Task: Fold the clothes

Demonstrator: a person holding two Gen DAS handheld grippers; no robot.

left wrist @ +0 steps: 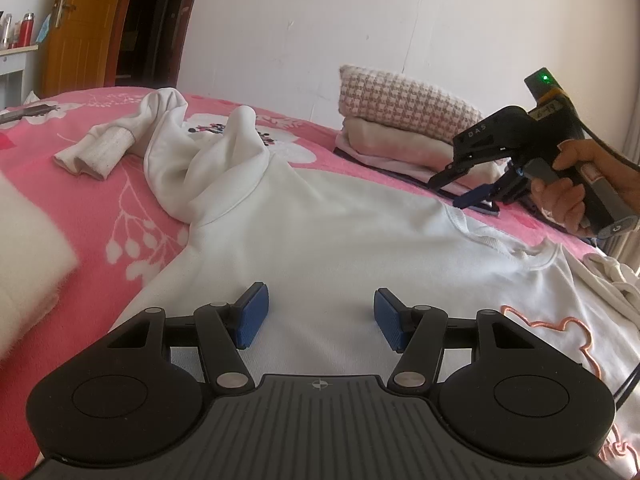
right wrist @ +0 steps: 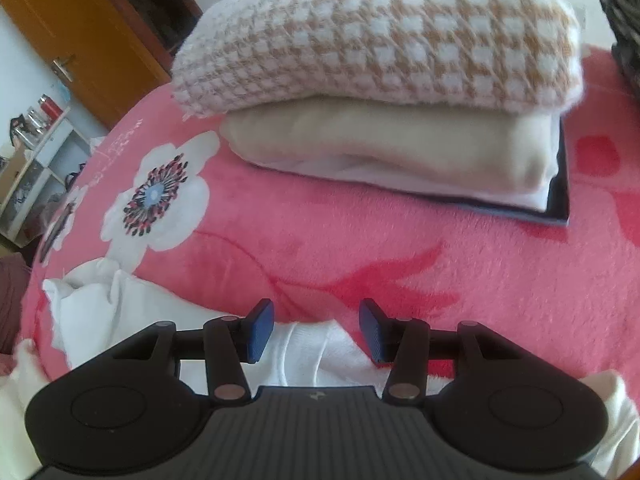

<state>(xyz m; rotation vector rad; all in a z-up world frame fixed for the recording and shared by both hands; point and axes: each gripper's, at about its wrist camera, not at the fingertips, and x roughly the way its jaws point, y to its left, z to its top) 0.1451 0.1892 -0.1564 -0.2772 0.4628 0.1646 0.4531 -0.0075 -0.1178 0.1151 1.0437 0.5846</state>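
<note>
Left wrist view alone shows the white sweatshirt spread mid-frame on the pink blanket, the left gripper over it, jaws apart and empty. At right, a hand holds the right gripper, lettered "DAS". Right wrist view: right gripper jaws apart, empty, over the sweatshirt's edge; one stack of folded clothes fills the upper frame.

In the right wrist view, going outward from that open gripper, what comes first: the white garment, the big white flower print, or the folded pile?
1. White garment, directly under the right gripper.
2. White flower print on the pink blanket, ahead-left.
3. Folded pile topped by a checked knit, farthest, ahead-right.
</note>
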